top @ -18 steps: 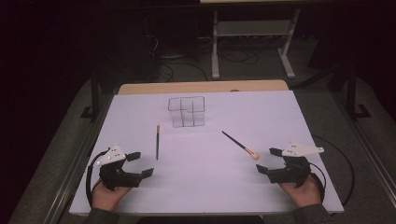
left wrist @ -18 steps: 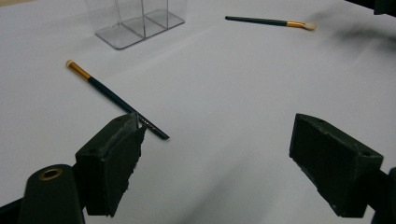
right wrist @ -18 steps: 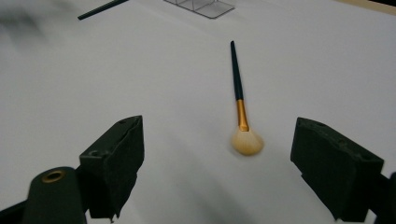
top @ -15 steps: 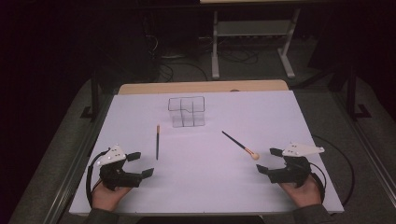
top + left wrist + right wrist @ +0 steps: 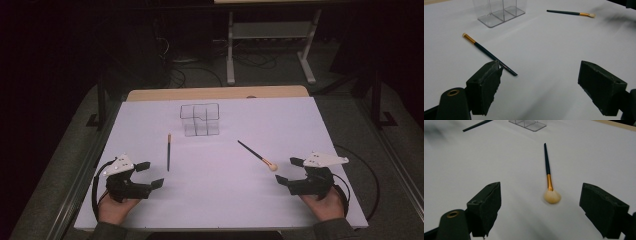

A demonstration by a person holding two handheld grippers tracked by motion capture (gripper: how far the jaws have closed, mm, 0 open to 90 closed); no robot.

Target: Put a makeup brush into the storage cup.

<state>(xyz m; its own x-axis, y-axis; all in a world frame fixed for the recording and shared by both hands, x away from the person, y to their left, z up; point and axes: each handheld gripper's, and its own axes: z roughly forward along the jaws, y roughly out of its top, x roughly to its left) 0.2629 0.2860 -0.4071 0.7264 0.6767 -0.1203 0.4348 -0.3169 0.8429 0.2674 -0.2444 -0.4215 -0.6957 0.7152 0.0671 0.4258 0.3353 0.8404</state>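
Note:
Two makeup brushes lie on a white table sheet [image 5: 215, 165]. A thin dark brush [image 5: 169, 151] with a gold ferrule lies left of centre; in the left gripper view this thin brush [image 5: 487, 53] runs just past the left jaw. A fluffy-tipped brush [image 5: 258, 156] lies right of centre, and in the right gripper view the same fluffy brush [image 5: 548, 175] points its tuft between the jaws. A clear divided organiser [image 5: 200, 119] stands at the back. My left gripper [image 5: 149, 174] rests open at the near left, my right gripper [image 5: 289, 170] open at the near right. Both hold nothing.
A wooden table edge [image 5: 215, 93] shows behind the sheet. Beyond it the floor is dark, with a metal stand [image 5: 270, 35] and cables. Black cables loop from each gripper near the sheet's side edges.

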